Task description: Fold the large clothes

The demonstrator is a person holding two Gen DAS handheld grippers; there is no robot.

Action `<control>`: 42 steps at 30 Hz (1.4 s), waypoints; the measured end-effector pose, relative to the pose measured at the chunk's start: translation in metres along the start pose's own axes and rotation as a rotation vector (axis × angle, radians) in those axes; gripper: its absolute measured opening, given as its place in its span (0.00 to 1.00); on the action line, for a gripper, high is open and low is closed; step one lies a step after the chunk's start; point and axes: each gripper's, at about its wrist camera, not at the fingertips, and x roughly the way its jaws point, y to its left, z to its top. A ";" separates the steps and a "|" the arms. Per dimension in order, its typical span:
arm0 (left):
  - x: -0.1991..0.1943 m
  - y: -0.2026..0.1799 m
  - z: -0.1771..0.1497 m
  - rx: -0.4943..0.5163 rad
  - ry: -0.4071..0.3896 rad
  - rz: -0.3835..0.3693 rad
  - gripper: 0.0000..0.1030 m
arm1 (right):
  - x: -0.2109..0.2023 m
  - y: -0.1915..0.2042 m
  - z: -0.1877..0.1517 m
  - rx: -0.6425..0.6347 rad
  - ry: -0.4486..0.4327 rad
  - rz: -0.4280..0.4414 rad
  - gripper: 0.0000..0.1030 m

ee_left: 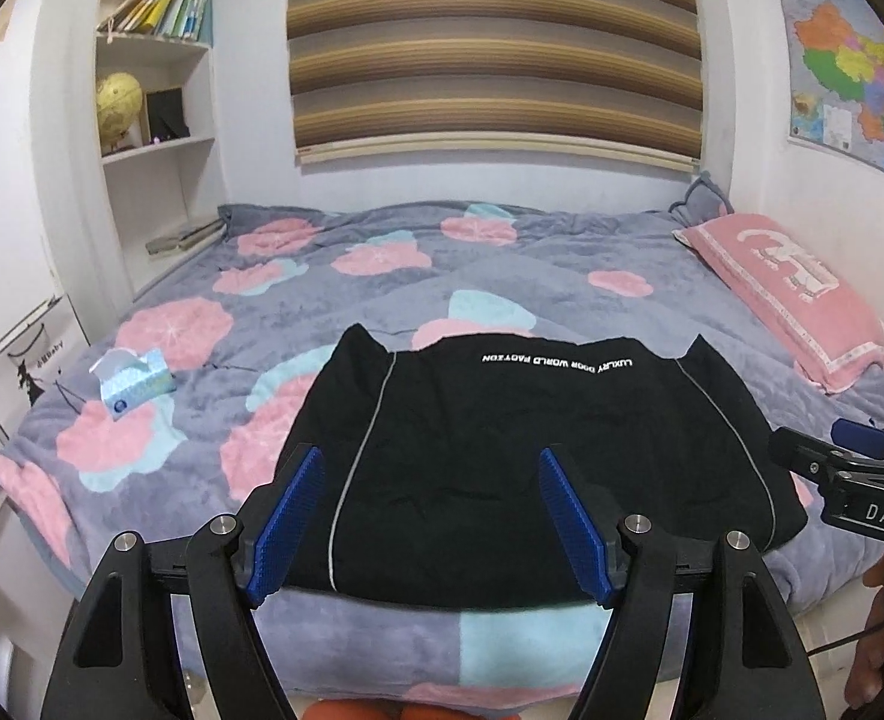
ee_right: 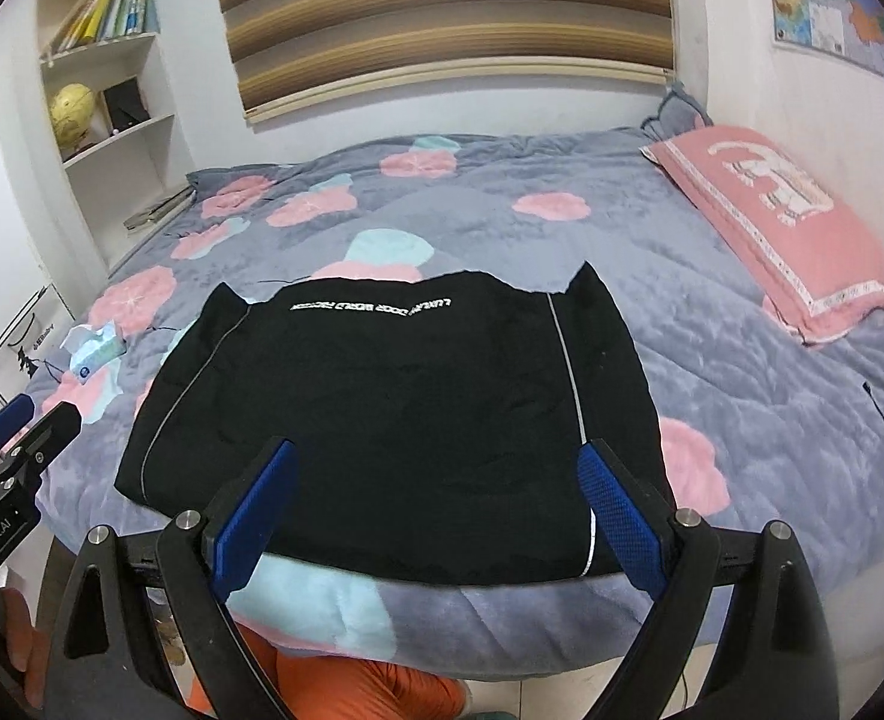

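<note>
Garment (ee_left: 502,450) folded flat at the bed's (ee_left: 622,276) near edge.
It is black with 2 pale seam lines and white lettering. Left gripper (ee_left: 430,516) and right gripper (ee_right: 436,516) hover over its near hem, fingers spread, holding nothing. Pillow (ee_left: 790,294) lies along the right edge.

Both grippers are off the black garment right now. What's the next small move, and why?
Probably lower both open grippers to the near edge of the black garment, left gripper toward its left corner, right gripper toward its right. It lies flat on the bedspread, sides already folded in, and neither gripper holds anything.
</note>
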 end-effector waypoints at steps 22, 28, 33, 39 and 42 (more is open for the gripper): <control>0.035 -0.026 0.003 0.023 0.072 -0.050 0.73 | 0.022 -0.022 0.000 0.049 0.039 -0.037 0.93; 0.039 -0.027 0.005 0.025 0.078 -0.049 0.73 | 0.025 -0.020 0.001 0.045 0.045 -0.036 0.93; 0.042 -0.031 0.003 0.030 0.088 -0.045 0.73 | 0.026 -0.020 0.001 0.045 0.047 -0.038 0.93; 0.039 -0.033 0.004 0.031 0.078 -0.027 0.73 | 0.030 -0.020 0.001 0.052 0.056 -0.040 0.93; 0.038 -0.033 0.004 0.029 0.076 -0.019 0.73 | 0.031 -0.020 0.001 0.055 0.059 -0.039 0.93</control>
